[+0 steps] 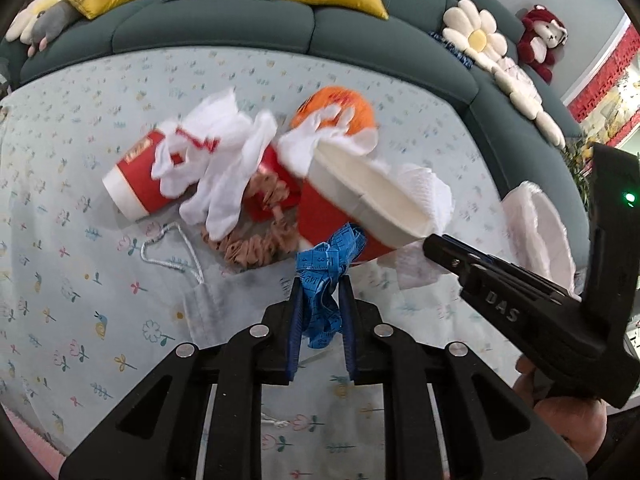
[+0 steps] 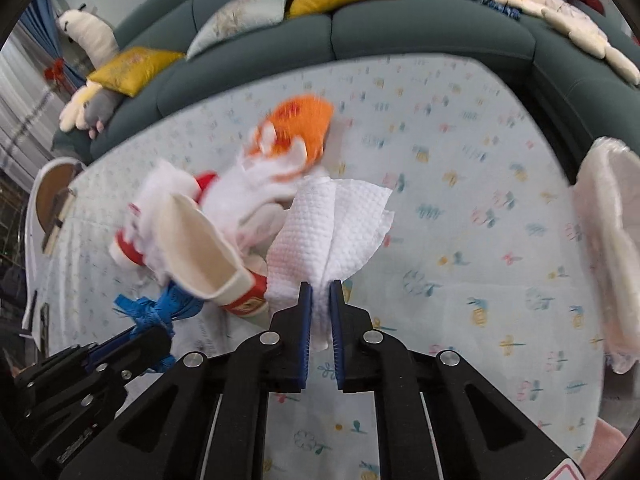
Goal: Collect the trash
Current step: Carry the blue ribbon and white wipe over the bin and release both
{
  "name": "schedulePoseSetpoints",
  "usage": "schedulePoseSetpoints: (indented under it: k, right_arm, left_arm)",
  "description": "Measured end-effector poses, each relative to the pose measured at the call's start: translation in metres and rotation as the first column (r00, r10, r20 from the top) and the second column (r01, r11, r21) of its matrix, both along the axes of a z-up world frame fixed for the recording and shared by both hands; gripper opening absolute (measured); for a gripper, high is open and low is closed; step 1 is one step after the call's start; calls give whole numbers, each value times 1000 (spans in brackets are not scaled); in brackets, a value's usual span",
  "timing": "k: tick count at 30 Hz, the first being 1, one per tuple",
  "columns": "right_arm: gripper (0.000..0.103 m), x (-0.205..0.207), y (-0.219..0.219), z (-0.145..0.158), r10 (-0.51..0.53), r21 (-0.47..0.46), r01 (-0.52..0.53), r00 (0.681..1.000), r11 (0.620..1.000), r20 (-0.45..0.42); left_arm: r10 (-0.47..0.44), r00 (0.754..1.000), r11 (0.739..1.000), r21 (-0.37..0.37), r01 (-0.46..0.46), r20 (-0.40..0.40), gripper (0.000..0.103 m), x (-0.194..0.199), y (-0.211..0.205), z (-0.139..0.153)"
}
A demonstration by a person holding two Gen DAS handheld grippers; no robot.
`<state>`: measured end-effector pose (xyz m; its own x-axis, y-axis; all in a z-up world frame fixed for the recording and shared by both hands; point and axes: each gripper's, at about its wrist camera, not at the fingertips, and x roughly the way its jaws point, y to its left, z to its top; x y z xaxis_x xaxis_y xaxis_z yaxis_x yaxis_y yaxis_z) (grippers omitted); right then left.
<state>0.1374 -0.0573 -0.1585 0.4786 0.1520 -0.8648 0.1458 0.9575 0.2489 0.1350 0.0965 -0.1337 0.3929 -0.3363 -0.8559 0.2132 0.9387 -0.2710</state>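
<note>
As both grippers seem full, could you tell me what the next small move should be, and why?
Probably carry both loads right to the white plastic bag. The left gripper is shut on the blue measuring tape, and the right gripper is shut on the white paper towel, so neither can pick up more.

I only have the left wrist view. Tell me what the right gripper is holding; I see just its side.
Observer: The right gripper is shut on a white paper towel, which fans out above its fingertips.
Operator: Report what lies past the table's left end.
Observer: A round wooden surface with a white rim shows there, partly cut off by the table edge.
Operator: Confirm my tape is secure from the other side.
Observer: The blue measuring tape bunches at the left gripper, whose jaws stand closed on it.
</note>
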Motion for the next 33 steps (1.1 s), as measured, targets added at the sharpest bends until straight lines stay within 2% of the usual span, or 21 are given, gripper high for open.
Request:
schedulePoseSetpoints:
  k: [9,17,24,33]
  right_arm:
    - [9,-34,-37,85,-72,-7,74,984,997,163]
    - [9,-71,-74,153,-124,-43,143,949,989,288]
    - [9,-101,-109,187,-165,-67,201,920,977,357]
    - [9,-137,-161,202,-236,-93,295,886,951,400]
  left_arm:
    - [-38,992,999,-35,42,124,16,-17,-29,63]
    - [-99,970,991,-65,116,222,16,-37,-70,118]
    - [-187,939,976,-55,211,288,16,-55,-123,154]
    - [-274,904,950,-54,308,329,16,-75,-185,178]
